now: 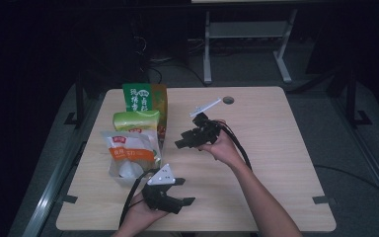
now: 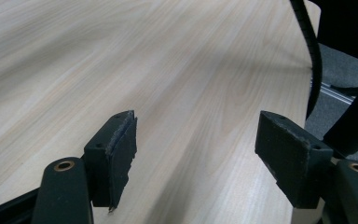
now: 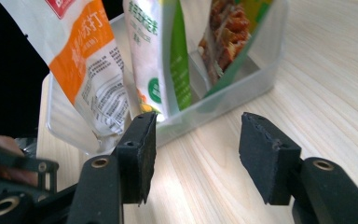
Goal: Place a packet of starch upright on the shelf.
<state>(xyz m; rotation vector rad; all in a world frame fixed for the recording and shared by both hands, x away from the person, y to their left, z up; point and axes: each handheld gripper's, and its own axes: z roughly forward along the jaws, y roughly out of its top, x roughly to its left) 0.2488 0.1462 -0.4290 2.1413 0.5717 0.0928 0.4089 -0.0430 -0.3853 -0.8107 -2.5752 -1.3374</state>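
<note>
Three snack bags (image 3: 144, 60) stand upright in clear bin (image 3: 242, 88) by table's left edge; right gripper (image 3: 196, 154) faces it, left gripper (image 2: 196, 154) idle—both w/ jaws apart, empty.

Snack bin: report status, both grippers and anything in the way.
Left gripper open, empty, over bare table. Right gripper open, empty, facing clear bin, not touching. Three snack bags upright in bin. Nothing between jaws and bin.

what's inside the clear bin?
The clear bin holds three upright snack bags: an orange-and-white bag, a light green bag and a dark green bag. Their lower ends and the bin floor are mostly covered by the bags themselves.
</note>
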